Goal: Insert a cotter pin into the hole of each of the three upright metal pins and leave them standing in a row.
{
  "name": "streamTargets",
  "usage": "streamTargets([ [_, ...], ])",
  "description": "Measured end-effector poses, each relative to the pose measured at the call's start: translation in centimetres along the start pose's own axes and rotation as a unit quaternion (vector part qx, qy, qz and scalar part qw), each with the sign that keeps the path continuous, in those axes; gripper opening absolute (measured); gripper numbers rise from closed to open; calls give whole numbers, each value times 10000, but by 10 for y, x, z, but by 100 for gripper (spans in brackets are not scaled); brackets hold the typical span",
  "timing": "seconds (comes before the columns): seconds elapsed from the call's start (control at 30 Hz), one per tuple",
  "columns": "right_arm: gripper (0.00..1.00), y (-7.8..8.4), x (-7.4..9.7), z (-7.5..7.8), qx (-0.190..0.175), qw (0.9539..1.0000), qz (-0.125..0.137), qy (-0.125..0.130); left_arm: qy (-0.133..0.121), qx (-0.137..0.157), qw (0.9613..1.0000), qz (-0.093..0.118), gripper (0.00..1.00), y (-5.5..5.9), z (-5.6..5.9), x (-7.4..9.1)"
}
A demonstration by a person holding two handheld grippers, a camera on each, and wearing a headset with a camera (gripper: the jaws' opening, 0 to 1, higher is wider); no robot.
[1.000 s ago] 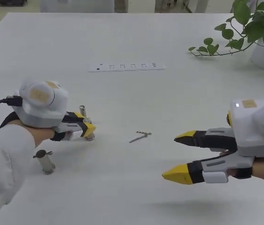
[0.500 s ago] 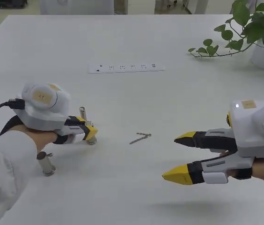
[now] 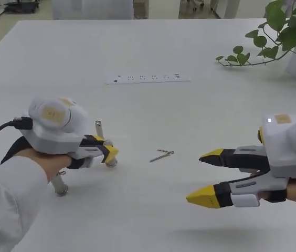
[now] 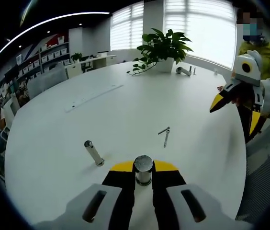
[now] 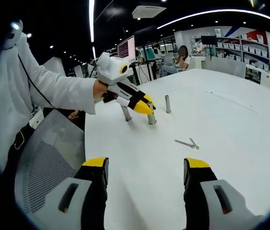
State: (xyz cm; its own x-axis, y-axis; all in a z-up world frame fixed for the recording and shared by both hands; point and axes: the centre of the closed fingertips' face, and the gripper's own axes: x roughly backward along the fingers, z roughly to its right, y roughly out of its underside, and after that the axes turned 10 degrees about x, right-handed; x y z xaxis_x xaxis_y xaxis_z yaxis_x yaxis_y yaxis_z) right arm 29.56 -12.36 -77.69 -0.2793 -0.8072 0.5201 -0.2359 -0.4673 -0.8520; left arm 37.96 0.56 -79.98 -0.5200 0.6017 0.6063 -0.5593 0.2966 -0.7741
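- The left gripper [image 3: 110, 153] was clamped on a pin [image 4: 143, 165] standing on the table [image 3: 200, 113].
- A second pin [image 3: 99, 128] stood upright just behind it. A third pin [image 3: 60, 186] sat by the person's left hand, partly hidden by it.
- Cotter pins [image 3: 162, 155] lay loose in the open between the two grippers.
- The right gripper [image 3: 204, 176] hovered well to their right, jaws apart, holding nothing.
- A power strip [image 3: 147, 78] lay farther back, and a plant [image 3: 287, 29] stood at the far right.

Cotter pins [image 3: 161, 155] right of metal pin [image 4: 143, 166] in left tool [image 3: 109, 153]
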Motion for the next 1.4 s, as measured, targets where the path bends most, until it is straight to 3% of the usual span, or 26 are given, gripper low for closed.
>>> streamTargets([
  [0.17,66,-1,-3,-2,19,10000,14,-37,-46,49,10000,31,10,6,15,7],
  [0.5,66,-6,-6,-5,85,9999,43,-107,-161,370,9992,-37,10,20,30,17],
  [0.6,66,-7,-8,-6,91,9999,54,-119,-195,541,9983,-56,10,26,33,16],
  [0.7,66,-7,-10,-7,105,9998,55,-144,-238,487,9985,-93,10,33,39,14],
  [1.03,66,-8,-11,-5,101,9998,75,-144,-205,575,9981,-61,10,40,57,7],
  [1.4,66,-7,-11,-3,93,9998,72,-156,-345,581,9977,-7,11,44,60,1],
])
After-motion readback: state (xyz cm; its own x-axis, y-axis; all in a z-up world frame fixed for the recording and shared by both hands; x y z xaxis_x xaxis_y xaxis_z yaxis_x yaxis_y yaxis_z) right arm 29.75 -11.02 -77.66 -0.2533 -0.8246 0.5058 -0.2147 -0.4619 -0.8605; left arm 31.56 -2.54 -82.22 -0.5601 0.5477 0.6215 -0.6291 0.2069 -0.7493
